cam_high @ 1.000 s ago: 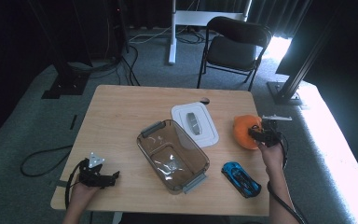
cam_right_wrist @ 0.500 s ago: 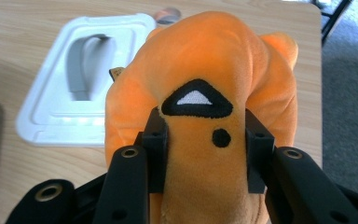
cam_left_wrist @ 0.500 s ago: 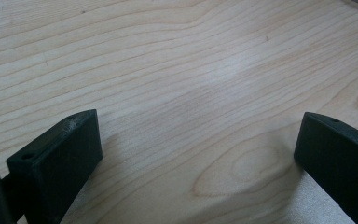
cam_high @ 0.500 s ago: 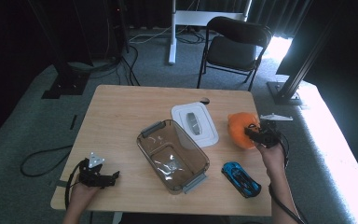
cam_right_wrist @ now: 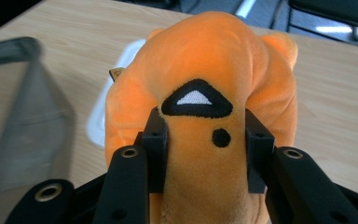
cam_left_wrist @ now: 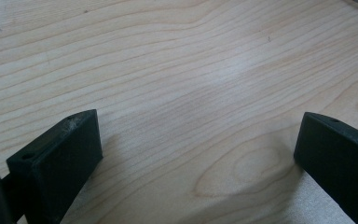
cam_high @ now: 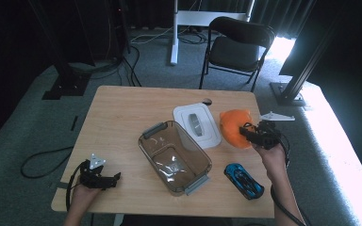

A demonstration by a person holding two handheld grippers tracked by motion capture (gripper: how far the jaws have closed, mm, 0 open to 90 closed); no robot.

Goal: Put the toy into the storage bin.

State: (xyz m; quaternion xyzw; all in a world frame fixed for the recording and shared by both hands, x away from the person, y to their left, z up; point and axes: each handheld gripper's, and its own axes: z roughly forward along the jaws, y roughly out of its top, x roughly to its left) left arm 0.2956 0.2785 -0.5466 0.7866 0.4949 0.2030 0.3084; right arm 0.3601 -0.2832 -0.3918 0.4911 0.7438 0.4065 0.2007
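Broadly, stood square in the high view as a light wooden table [cam_high: 122, 108], with a black folding chair [cam_high: 235, 47] behind its far edge on the grey carpet. Held near its middle a clear brown container [cam_high: 174, 157], open-topped, with grey handles at two ends, set askew. Lay just beside the container's far right corner as a white lid [cam_high: 197, 125], flat on the wood. Sat just right of that lid as an orange plush toy [cam_high: 232, 128], lifted a little off the right part of the table and clenched by the right gripper [cam_high: 250, 134]. Showed in the right gripper view as both black jaws pressed into the plush toy [cam_right_wrist: 205, 93] on either side of an embroidered black-and-white triangle and a black dot, the fabric bulging between them. Rested near the table's front right edge as a blue toy car [cam_high: 244, 181], well apart from the plush. Waited at the front left corner as the left gripper [cam_high: 115, 176], released, its jaws spread wide over bare wood grain [cam_left_wrist: 191, 84] with nothing between them, far from the container.
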